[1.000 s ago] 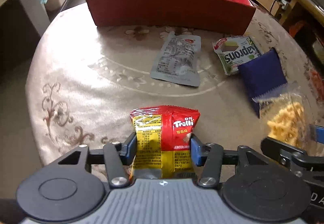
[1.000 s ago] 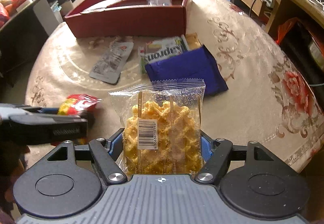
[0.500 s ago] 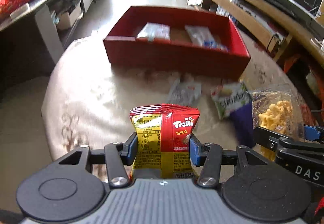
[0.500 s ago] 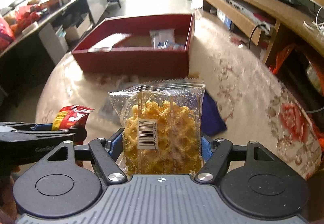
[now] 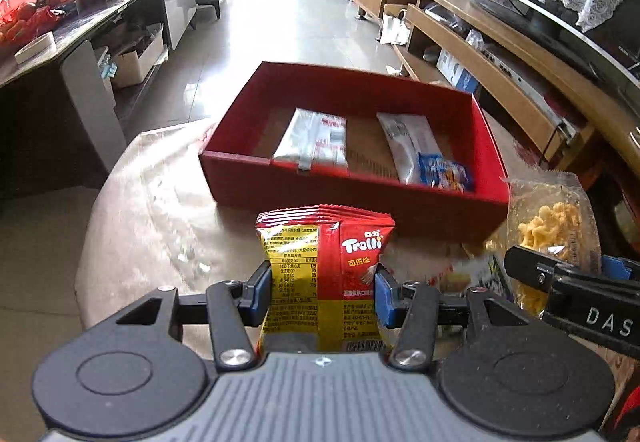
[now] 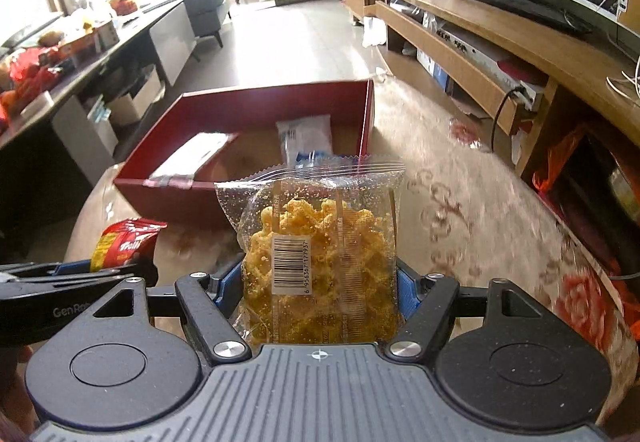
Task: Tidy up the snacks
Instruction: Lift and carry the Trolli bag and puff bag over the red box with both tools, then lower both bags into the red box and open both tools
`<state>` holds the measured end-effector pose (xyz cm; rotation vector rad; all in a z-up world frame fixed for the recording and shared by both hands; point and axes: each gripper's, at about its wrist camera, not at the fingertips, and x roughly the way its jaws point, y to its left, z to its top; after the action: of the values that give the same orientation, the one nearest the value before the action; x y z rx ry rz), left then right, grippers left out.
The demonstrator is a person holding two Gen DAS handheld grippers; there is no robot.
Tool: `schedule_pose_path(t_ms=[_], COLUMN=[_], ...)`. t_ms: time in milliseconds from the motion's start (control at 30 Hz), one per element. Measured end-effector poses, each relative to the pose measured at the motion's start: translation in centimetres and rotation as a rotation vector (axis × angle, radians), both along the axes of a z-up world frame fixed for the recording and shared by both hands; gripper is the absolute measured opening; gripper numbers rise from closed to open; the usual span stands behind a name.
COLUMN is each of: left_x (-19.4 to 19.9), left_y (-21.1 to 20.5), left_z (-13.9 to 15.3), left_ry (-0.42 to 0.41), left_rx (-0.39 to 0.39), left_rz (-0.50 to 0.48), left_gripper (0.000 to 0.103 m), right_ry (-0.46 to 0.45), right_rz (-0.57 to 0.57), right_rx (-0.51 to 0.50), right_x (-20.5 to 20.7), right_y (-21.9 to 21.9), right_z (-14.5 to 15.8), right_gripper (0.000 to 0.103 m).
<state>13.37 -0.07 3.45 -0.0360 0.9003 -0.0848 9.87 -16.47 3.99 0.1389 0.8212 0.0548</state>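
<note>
Two snack packets are in the air at once, one in each handheld gripper, and both have been lifted off the tablecloth and carried toward the red box since a second ago. The left gripper [image 5: 320,292] is clamped on a red and yellow Trolli packet [image 5: 324,274], its blue pads pressing the packet's two sides. The right gripper [image 6: 318,290] is clamped on a clear bag of yellow crunchy snack [image 6: 320,262], held upright with the barcode facing the camera.

A second ago the left gripper looked down on loose packets lying ahead of it on the table; now the red box [image 5: 352,188] sits straight ahead and below it, with its inside open to view. Inside lie a silver packet [image 5: 314,140] toward the left and a white and blue packet [image 5: 420,154] toward the right, with bare cardboard floor between them. From the right gripper the box [image 6: 160,198] is ahead and slightly left, partly hidden by the held bag.

Judging by this, pickup is done and both packets look ready to be placed into the box.
</note>
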Motion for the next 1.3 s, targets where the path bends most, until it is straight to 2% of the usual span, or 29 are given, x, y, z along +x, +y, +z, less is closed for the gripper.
schedule_pose_path(t_ms=[667,1300], left_x=[6.5,11.2], left_y=[-2.4,-2.4], left_z=[2.3,1.9], left_ry=[-0.084,-0.099], left_rx=[0.028,0.032], left_rz=[-0.007,0.036], left_gripper=[0.049,0.049], right_ry=[-0.058,-0.057], right_rz=[-0.008,-0.016], right_rx=[0.003,-0.018], right_x=[6.2,10.7], right_y=[-0.3,-0.1], right_z=[1.7,1.2], right_gripper=[0.078,0.078])
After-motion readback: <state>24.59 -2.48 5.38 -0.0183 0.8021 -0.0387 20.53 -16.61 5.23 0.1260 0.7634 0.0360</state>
